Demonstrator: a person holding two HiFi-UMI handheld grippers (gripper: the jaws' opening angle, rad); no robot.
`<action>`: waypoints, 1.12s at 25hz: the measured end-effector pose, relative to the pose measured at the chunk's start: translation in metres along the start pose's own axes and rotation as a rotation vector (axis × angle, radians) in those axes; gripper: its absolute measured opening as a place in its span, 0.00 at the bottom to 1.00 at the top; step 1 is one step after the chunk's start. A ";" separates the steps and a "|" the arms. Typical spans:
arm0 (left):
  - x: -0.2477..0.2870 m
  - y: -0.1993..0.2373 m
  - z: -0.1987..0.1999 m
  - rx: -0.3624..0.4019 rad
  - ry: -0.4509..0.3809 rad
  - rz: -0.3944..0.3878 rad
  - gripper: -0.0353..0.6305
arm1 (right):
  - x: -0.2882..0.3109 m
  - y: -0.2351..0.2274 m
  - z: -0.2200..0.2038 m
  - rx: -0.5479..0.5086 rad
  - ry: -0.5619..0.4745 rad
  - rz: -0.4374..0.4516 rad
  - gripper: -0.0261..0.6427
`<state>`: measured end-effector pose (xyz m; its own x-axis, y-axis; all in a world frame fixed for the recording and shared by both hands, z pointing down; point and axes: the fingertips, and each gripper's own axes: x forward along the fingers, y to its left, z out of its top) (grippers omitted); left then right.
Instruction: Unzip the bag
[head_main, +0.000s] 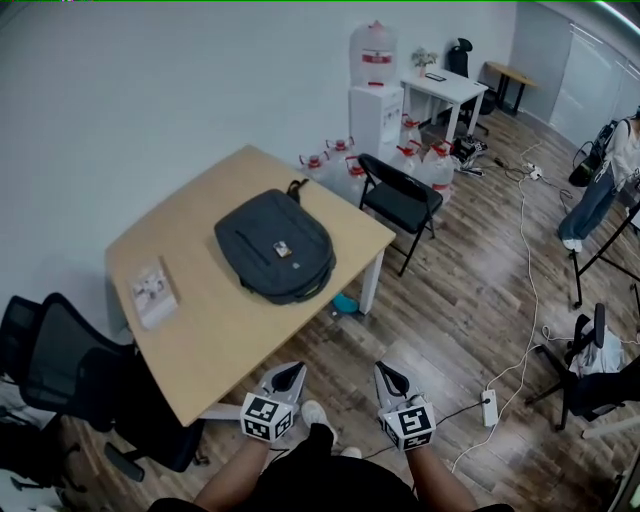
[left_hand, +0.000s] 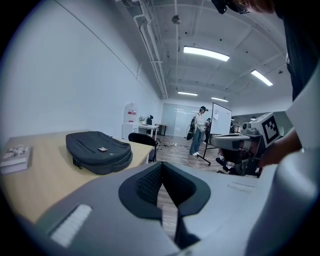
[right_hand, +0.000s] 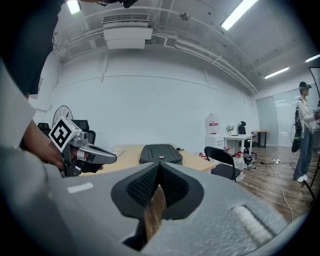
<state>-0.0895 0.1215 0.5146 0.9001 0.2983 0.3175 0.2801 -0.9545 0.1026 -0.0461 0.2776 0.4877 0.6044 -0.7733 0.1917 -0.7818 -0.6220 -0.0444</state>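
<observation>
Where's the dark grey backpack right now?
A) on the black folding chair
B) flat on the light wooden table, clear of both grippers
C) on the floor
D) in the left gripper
B: the dark grey backpack lies flat on the light wooden table, with the left gripper and right gripper both well away from it.

I saw a booklet (head_main: 153, 293) lying on the wooden bench (head_main: 220, 330), a black folding chair (head_main: 400, 203) beside it, a water dispenser (head_main: 376, 95) beyond.
</observation>
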 end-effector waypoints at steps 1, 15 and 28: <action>0.004 0.008 0.003 -0.003 -0.005 0.006 0.08 | 0.009 -0.002 0.003 -0.008 0.000 0.007 0.04; 0.035 0.124 0.027 -0.041 -0.013 0.095 0.08 | 0.149 0.010 0.037 -0.080 0.022 0.134 0.04; 0.026 0.197 0.022 -0.071 -0.025 0.168 0.08 | 0.227 0.040 0.044 -0.124 0.038 0.226 0.04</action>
<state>-0.0030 -0.0591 0.5223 0.9407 0.1332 0.3121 0.1011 -0.9880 0.1170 0.0663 0.0716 0.4858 0.4081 -0.8842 0.2270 -0.9104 -0.4126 0.0298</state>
